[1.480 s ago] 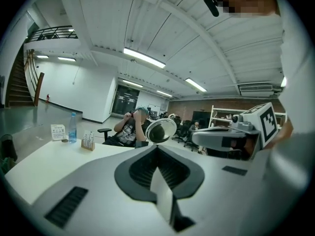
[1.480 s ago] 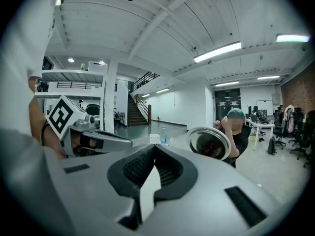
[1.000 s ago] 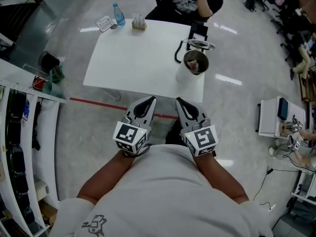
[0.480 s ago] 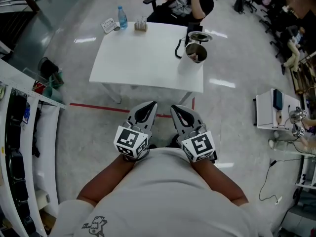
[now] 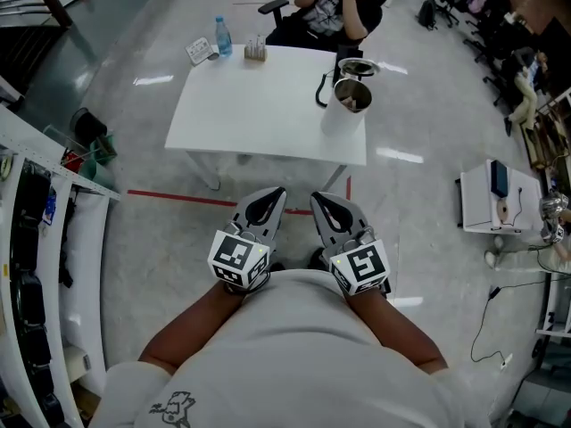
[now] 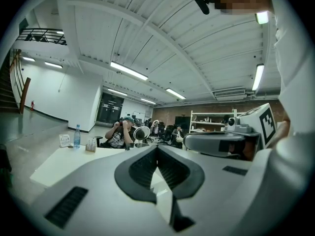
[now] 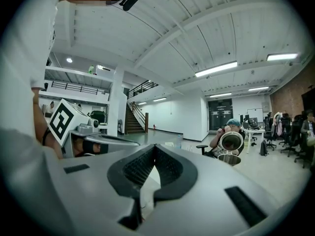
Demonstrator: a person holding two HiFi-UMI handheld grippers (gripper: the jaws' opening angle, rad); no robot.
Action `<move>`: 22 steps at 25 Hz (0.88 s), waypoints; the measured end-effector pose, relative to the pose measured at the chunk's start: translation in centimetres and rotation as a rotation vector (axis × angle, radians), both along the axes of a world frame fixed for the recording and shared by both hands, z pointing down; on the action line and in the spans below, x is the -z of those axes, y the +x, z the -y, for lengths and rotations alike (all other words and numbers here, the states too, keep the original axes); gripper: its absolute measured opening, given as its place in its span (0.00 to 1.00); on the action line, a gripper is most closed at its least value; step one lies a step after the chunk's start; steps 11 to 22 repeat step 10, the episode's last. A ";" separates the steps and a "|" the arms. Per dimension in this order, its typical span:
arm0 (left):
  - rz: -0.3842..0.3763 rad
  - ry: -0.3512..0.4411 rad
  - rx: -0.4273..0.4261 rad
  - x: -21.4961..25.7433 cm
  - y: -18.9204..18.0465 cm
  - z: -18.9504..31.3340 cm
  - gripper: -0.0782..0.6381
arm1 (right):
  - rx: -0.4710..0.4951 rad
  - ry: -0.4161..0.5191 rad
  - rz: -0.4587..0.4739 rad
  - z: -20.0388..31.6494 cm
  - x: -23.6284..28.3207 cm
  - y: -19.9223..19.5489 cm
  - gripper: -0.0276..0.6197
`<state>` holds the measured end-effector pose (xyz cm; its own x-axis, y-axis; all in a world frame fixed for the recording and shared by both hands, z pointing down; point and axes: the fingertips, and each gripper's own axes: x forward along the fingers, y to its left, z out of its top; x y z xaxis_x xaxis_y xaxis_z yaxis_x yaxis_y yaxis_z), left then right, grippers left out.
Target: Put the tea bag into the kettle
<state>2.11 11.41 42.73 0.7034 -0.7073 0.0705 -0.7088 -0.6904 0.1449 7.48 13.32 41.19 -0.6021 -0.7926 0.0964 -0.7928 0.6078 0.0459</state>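
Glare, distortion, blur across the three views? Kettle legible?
Head view: ceiling-light glare patches on the floor, kettle sharp. Left gripper view: heavy fisheye, dark vignetted corners, ceiling beams bowed. Right gripper view: same fisheye; kettle small but clear.

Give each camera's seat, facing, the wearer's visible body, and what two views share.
Head view: on the person's head, looking steeply down at the white rectangular table and open-lidded steel kettle; shows torso, forearms, left gripper, right gripper.
Left gripper view: on that gripper, level along its shut, empty jaws toward the table; right gripper at right.
Right gripper view: on that gripper, level along its shut, empty jaws; left gripper at left.
All three share the kettle.
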 end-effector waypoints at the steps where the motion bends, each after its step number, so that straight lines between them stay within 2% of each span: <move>1: 0.000 -0.001 0.002 -0.1 -0.2 0.0 0.12 | -0.002 -0.001 0.002 0.0 0.0 -0.1 0.06; 10: -0.003 0.000 0.007 0.2 -0.8 -0.6 0.12 | 0.014 0.040 -0.028 -0.8 0.8 -1.1 0.06; 22: -0.003 0.000 0.007 0.2 -0.8 -0.6 0.12 | 0.014 0.040 -0.028 -0.8 0.8 -1.1 0.06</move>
